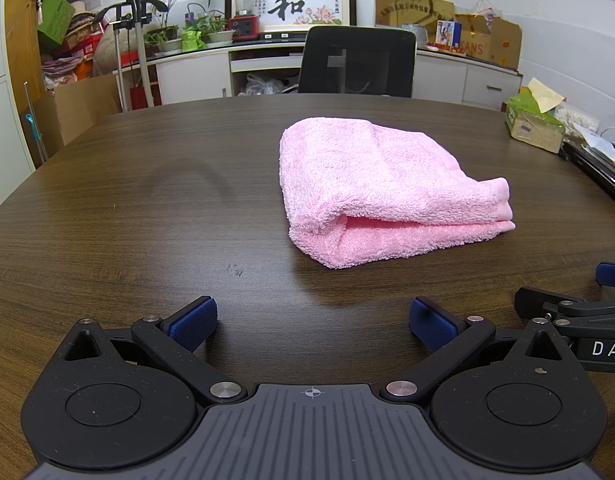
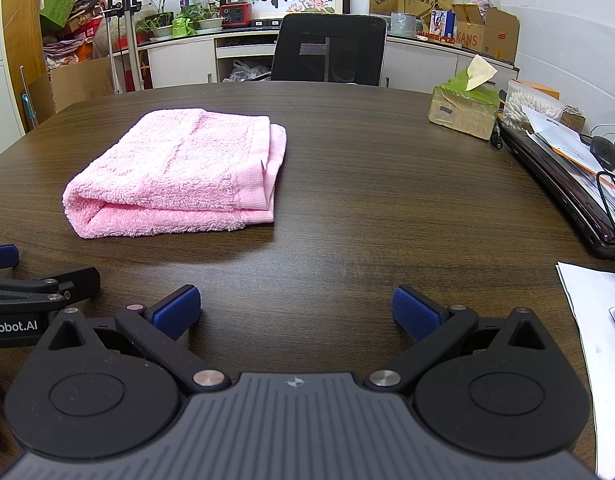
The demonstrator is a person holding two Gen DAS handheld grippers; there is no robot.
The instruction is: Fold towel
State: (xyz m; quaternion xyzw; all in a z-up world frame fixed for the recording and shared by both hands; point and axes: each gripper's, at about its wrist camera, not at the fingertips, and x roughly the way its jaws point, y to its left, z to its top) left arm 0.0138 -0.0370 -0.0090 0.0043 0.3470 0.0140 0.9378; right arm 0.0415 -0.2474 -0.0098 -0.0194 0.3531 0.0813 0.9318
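I'm holding the left gripper [image 1: 312,322] and right gripper [image 2: 295,312] back, jaws spread and gripping nothing; the towel [image 1: 371,188] is lying folded at one o'clock on the table [image 1: 147,200], seemingly finished.

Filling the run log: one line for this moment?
pink towel folded on table | left tongs open, clear | right tongs open, clear

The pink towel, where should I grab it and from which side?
Probably the pink towel at its near right corner, where the hemmed edges stack loose. Come in low from the right with the open right gripper; the left side is a rounded fold.
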